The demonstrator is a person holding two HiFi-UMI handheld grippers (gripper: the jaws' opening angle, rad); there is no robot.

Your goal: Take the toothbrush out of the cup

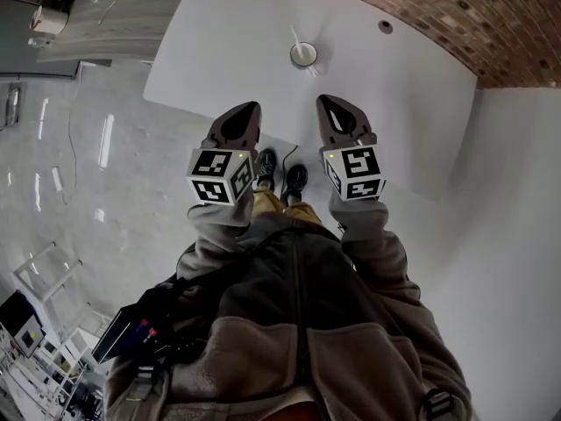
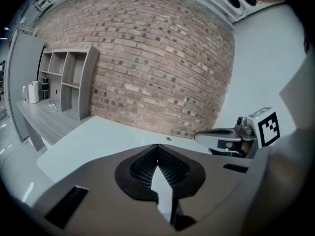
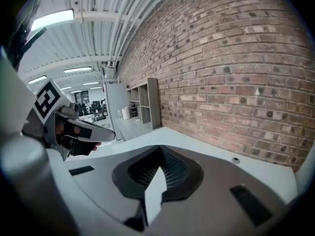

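A white cup stands on the white table, toward its far side, with a pale toothbrush leaning out of it to the upper left. Both grippers hover side by side over the table's near edge, well short of the cup. My left gripper has its jaws closed together with nothing between them. My right gripper is the same, jaws together and empty. Neither gripper view shows the cup or the toothbrush. Each gripper view catches the other gripper at its edge.
A brick wall runs behind the table, and a small round grommet sits near the table's far edge. A grey shelf unit stands to the left. The person's shoes show on the glossy floor below.
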